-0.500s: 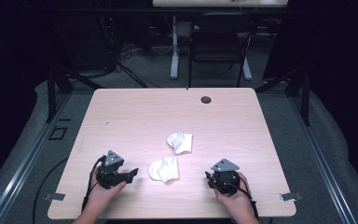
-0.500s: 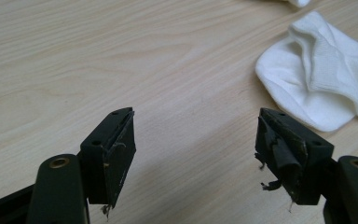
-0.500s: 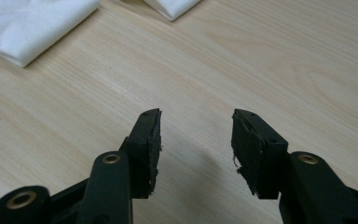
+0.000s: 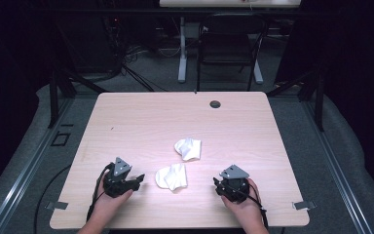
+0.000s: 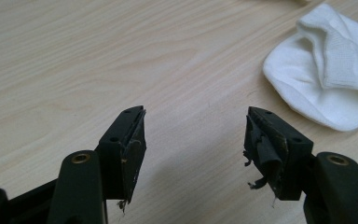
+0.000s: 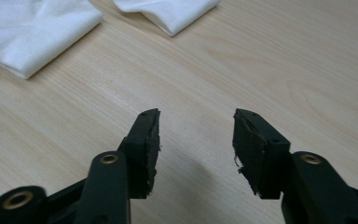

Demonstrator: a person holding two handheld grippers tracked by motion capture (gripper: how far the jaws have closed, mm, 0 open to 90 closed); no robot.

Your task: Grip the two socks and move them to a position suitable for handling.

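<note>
Two white socks lie crumpled on the wooden table [image 4: 126, 122]. At the left, the left gripper [image 4: 137, 179] rests on the tabletop, jaws spread with nothing between them, aimed rightward at the near sock [image 4: 171, 177] just beside it. That sock's long axis runs roughly left to right. The far sock [image 4: 188, 148] lies behind it, slightly rightward, close by. At the right, the right gripper [image 4: 217, 184] sits released, empty.

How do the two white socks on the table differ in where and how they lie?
The near sock lies between the left gripper and right gripper; the far sock lies farther up the table, right of it. The near sock spreads wider; the far one looks more bunched. Both are white, crumpled and untouched.
</note>
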